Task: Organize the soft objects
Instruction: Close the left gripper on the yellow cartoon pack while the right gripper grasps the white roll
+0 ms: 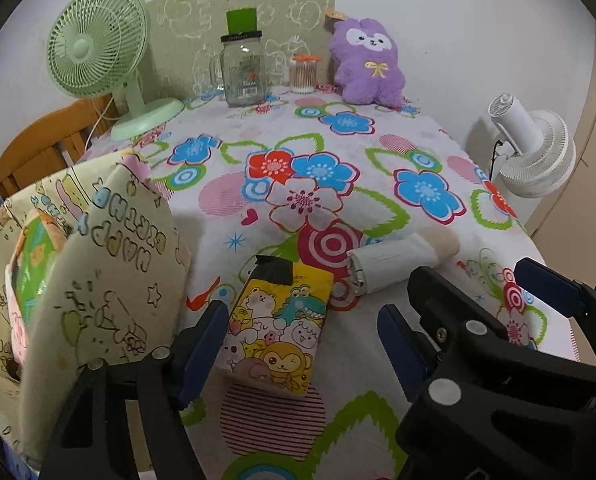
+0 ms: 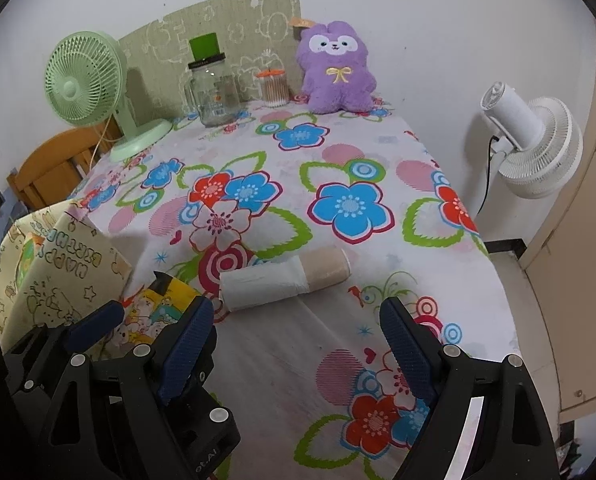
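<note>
A yellow cartoon tissue pack [image 1: 278, 328] lies on the flowered tablecloth between the fingers of my open left gripper [image 1: 301, 336]; it also shows in the right wrist view [image 2: 154, 312]. A rolled white and beige cloth [image 1: 401, 258] lies just beyond it, ahead of my open, empty right gripper [image 2: 298, 332], where the roll [image 2: 286, 280] lies crosswise. A cream patterned bag [image 1: 98, 264] stands open at the left with a green pack [image 1: 34, 264] inside. A purple plush toy [image 1: 365, 62] sits at the far edge against the wall.
A green desk fan [image 1: 98, 56], a glass jar with a green lid [image 1: 244, 68] and a cotton-swab tub [image 1: 303, 74] stand along the back. A white floor fan [image 2: 537, 140] stands off the table's right edge. A wooden chair [image 1: 38, 148] is at the left.
</note>
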